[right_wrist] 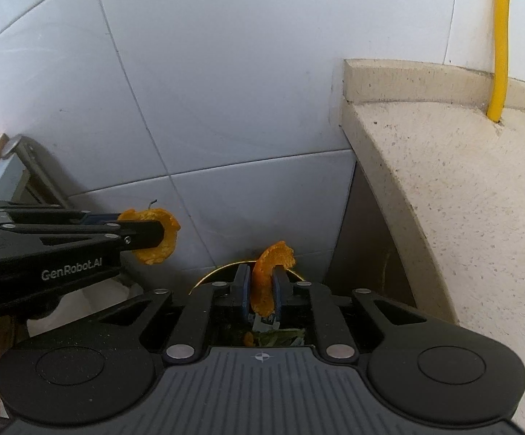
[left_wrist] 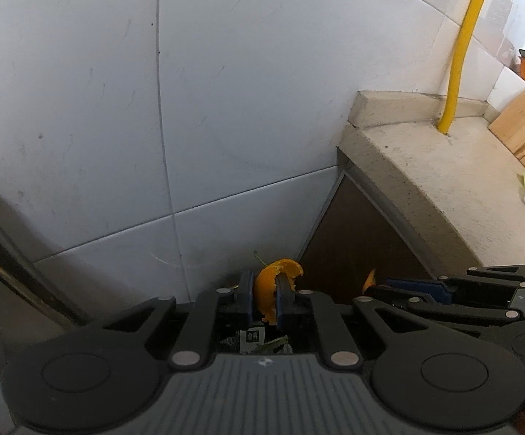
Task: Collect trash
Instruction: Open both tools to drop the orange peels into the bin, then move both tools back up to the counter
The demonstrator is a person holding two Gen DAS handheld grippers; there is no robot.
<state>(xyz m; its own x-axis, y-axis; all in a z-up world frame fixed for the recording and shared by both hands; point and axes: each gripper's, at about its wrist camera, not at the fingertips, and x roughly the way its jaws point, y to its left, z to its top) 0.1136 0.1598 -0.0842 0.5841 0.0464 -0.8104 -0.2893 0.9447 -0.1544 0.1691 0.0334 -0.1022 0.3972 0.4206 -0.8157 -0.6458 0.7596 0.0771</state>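
Left gripper: nearly closed, curled orange peel pinched.
Right gripper: narrow gap, second peel held.
Wall: glossy white tiles.
Counter: speckled stone, rounded edge.

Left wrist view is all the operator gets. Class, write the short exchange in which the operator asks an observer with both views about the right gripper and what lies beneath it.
Operator: I only see the right gripper edge-on, with an orange sliver beside it. Is it holding anything?
Observer: Yes. The right gripper is shut on a curved orange peel piece, which stands up past the fingertips.
Operator: What is beneath it?
Observer: A curved yellowish rim, apparently a bin's, with a small peel scrap lying among green leaves inside.
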